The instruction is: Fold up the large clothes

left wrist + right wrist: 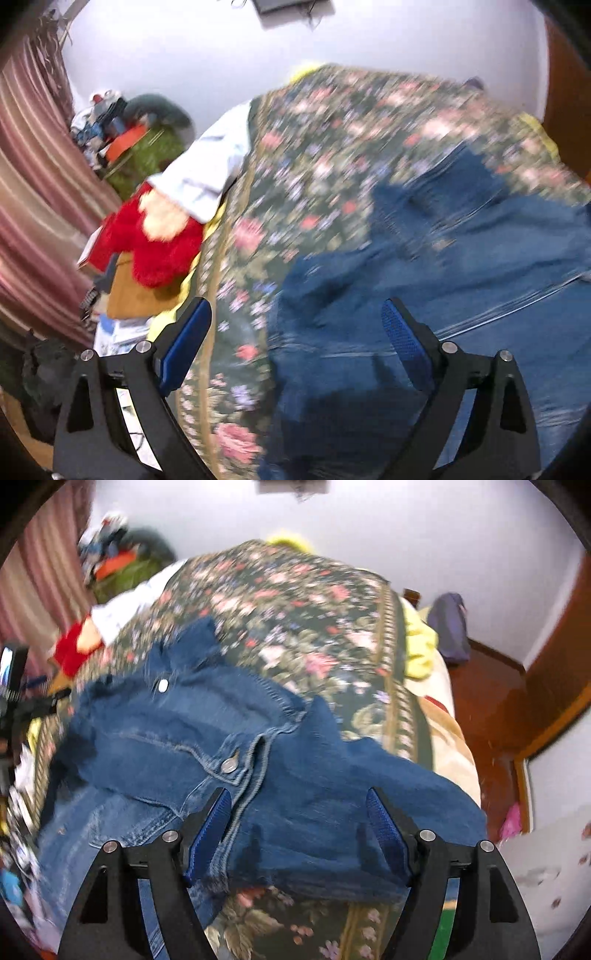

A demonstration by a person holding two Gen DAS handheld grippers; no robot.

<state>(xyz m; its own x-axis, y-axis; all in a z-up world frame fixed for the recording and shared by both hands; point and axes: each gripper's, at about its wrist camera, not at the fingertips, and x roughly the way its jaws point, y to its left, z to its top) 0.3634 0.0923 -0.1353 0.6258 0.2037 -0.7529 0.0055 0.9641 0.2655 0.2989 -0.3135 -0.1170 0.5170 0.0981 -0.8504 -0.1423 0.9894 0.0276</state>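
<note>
red plush toy (pixel 155 240), floral bedspread (pixel 303 602)

Bright, even indoor light; heavy motion blur in left wrist view, milder in right; fisheye bending and dark vignette at edges.

I can't read any words, numbers or signs here. The denim jacket (pixel 258 775) has metal buttons (pixel 229 765), but they are too blurry to show any letters. The flowered bedspread (pixel 295 602) has only flowers on it. The things piled at the side are too blurry to read.
</note>
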